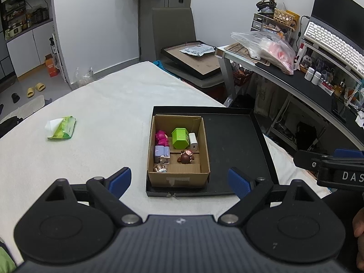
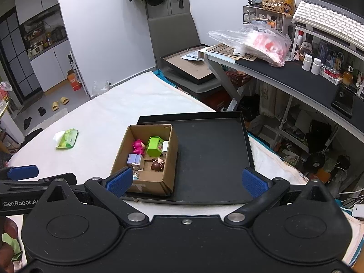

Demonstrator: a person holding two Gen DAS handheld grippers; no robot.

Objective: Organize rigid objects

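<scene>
I hold my left gripper (image 1: 179, 179) and right gripper (image 2: 186, 182) with fingers spread apart, gripping nothing. The cardboard box (image 1: 179, 179) of toys sits at the black tray's (image 1: 238, 141) left edge, on the white bed (image 1: 102, 113).

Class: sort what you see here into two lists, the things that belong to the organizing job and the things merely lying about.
Belongs to the job:
cardboard box
black tray
green container
pink figure
white charger
lilac block
brown figure

Lying about:
green tissue pack
plastic bag
keyboard
yellow slippers
</scene>
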